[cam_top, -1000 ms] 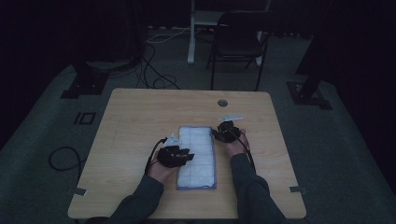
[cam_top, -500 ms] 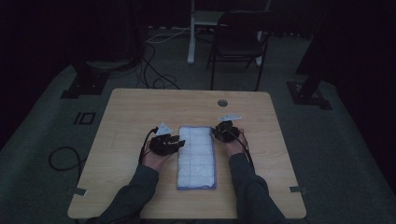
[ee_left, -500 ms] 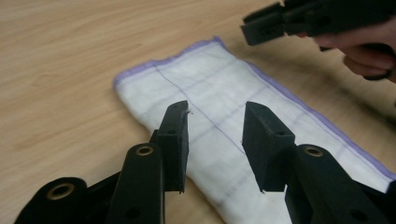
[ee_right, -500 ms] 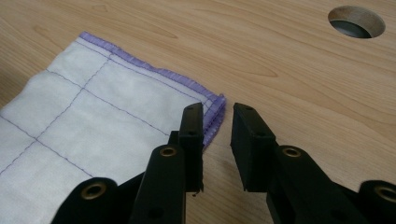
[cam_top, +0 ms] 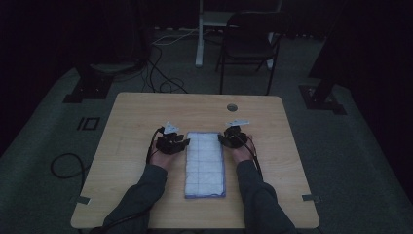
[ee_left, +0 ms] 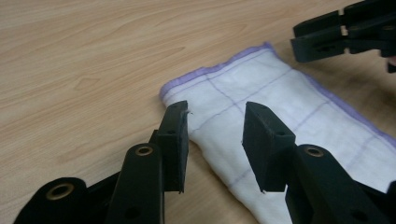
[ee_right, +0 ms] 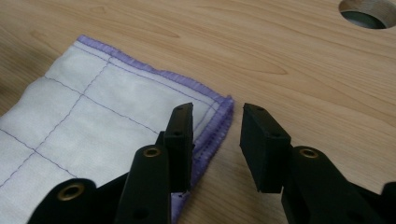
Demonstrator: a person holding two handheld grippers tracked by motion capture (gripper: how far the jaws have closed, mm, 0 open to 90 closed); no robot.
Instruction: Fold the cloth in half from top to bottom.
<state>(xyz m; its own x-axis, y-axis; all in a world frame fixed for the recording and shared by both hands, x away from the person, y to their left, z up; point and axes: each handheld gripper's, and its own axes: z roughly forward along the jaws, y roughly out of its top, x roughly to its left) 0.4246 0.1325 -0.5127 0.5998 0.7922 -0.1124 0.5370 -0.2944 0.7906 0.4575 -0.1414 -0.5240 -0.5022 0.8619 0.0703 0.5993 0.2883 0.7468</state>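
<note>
Pale wood grain runs across the desk (cam_top: 136, 122), where a person's two forearms come in from the near edge on either side of a folded white cloth (cam_top: 205, 164) with a purple hem and thin stitched grid lines. It lies flat as a long strip down the middle of the desk, its short far end between the two hands. The left gripper (ee_left: 215, 140) stands with its jaws spread, one on either side of the cloth's far left corner, pads not pressing on the fabric; the right gripper (ee_right: 215, 140) also stands spread, its jaws having just been opening, with the purple-stitched far right corner lying between them and not pinched. By the look of it, the step in hand is lining up both grippers on the far corners ahead of a fold or lift. The next move would seem to call for each gripper to come low enough to get one jaw under the hem, then close on all the layers at once so the two corners travel together. Past the hands, a round cable hole (cam_top: 232, 107) sits in the desk's far part, and a dark chair (cam_top: 248, 46) stands on the carpet beyond.
</note>
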